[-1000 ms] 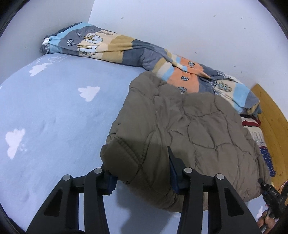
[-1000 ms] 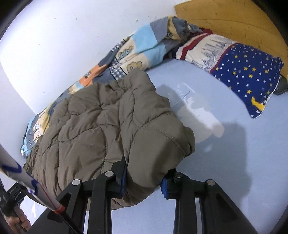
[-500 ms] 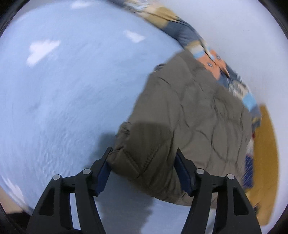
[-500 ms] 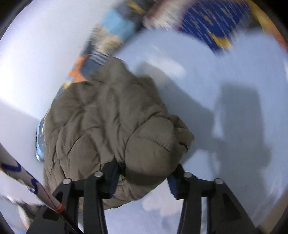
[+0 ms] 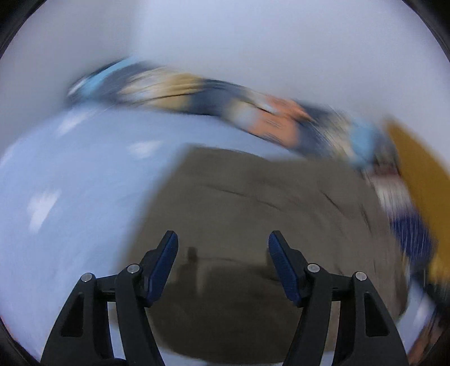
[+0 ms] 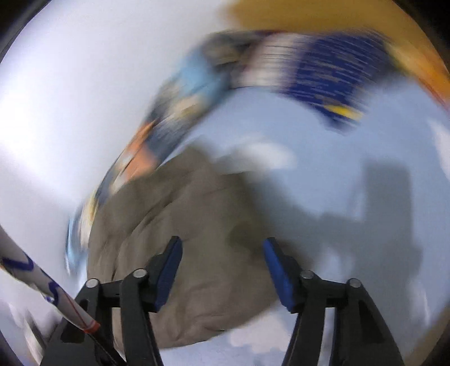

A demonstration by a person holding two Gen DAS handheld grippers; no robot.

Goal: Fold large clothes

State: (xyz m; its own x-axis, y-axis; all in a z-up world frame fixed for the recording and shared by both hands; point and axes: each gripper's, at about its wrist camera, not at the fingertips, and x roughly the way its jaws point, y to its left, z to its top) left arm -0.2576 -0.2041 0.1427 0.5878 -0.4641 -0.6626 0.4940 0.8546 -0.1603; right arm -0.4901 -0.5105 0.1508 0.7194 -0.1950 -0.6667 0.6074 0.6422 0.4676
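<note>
Both pairs of jaws stand wide apart with nothing pressed between their blue pads. The left gripper (image 5: 223,253) and the right gripper (image 6: 222,259) each tilt downward over one olive-brown quilted padded jacket (image 5: 253,214), which lies folded in a single bundle on the pale blue bed sheet with white cloud shapes (image 5: 70,197). The jacket sits below and beyond the pads, apparently untouched, though heavy blur makes this hard to confirm.

Beyond the jacket, along the white wall (image 5: 225,42), runs one crumpled patchwork blanket in blue, tan and orange (image 5: 197,93). One navy pillow with yellow marks (image 6: 332,73) lies against the yellow wooden headboard (image 6: 309,14).

Only the right wrist view shows a white strap with blue markings and a red edge (image 6: 42,278) crossing its lower left corner, and dark shadows on the sheet to the jacket's right. The left wrist view shows the sheet stretching away on the jacket's left.
</note>
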